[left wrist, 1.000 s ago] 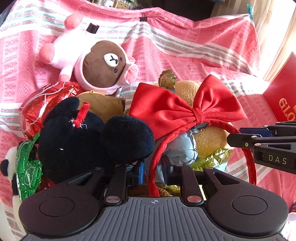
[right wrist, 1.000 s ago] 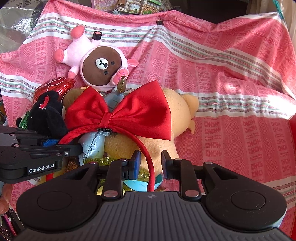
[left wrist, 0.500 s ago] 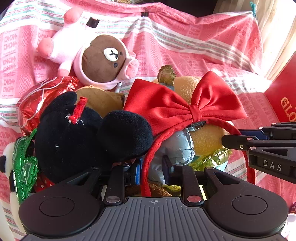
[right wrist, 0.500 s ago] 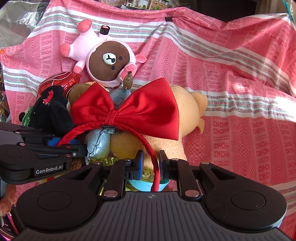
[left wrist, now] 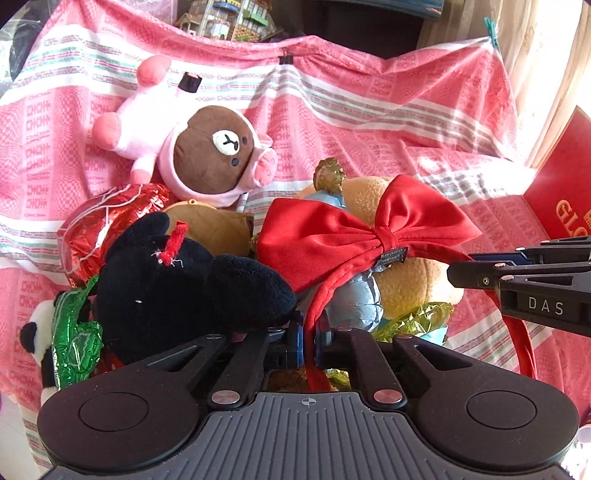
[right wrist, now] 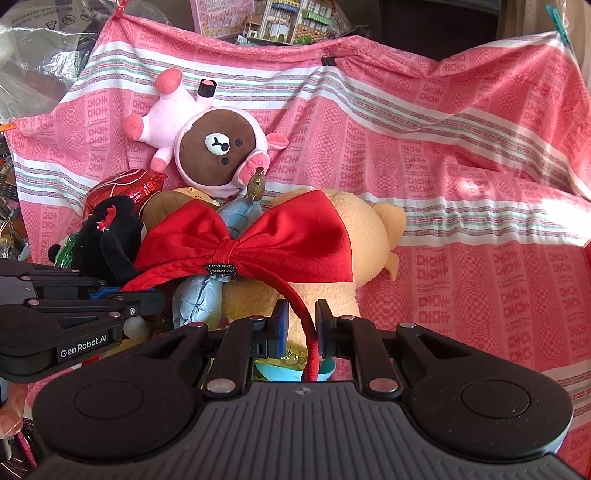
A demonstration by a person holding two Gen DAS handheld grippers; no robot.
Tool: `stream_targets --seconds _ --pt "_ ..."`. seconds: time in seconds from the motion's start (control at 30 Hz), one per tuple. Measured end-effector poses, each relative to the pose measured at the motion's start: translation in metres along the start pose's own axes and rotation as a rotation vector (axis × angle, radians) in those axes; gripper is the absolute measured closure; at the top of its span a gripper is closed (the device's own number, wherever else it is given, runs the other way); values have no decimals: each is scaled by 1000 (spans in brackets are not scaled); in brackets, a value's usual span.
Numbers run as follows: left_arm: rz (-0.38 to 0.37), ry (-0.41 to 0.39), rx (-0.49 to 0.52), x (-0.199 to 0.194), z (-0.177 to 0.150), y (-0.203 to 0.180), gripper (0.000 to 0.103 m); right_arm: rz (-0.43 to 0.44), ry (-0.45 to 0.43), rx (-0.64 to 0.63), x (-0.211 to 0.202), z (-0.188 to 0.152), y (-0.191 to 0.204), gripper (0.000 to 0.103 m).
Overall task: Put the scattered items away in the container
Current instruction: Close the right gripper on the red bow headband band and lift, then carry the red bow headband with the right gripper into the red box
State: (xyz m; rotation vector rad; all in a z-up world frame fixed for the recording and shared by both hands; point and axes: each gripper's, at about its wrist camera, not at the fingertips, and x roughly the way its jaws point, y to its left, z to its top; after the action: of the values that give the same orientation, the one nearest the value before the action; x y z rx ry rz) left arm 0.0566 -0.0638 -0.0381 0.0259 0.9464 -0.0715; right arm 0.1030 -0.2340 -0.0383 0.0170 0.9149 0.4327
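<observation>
A red headband with a big bow [left wrist: 369,236] [right wrist: 251,243] lies across a heap of soft toys on the pink striped cloth [right wrist: 461,184]. My left gripper [left wrist: 308,332] is shut on one end of the band, next to a black plush [left wrist: 184,280]. It also shows at the left edge of the right wrist view [right wrist: 155,299]. The right gripper [right wrist: 301,325] has the band's other end pinched between its narrow jaws, in front of a tan plush [right wrist: 332,266]. Its fingers reach in from the right in the left wrist view [left wrist: 454,273].
A brown bear in a pink pig suit [left wrist: 214,158] lies behind the heap. Red foil [left wrist: 107,221], green foil [left wrist: 74,332] and a blue-grey foil balloon [left wrist: 358,299] sit among the toys. A red box [left wrist: 569,206] stands at the right. A model house [right wrist: 288,18] is behind the cloth.
The left jaws have closed onto the headband's end. The right jaws have narrowed around the other end. The heap and both hands have hardly shifted.
</observation>
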Motion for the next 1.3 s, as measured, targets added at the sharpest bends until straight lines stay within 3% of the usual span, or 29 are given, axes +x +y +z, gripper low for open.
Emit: stream_targets --seconds 0.2,0.77,1.3 --pt "14 -43 17 -8 -4 -10 102 10 0 30 -3 -8 -6 86" --pt "23 -136 17 -35 -1 -38 101 16 -117 59 -49 -3 -21 86" --pt "-53 -192 82 -46 16 -101 101 -62 -190 123 -101 -16 -67 86"
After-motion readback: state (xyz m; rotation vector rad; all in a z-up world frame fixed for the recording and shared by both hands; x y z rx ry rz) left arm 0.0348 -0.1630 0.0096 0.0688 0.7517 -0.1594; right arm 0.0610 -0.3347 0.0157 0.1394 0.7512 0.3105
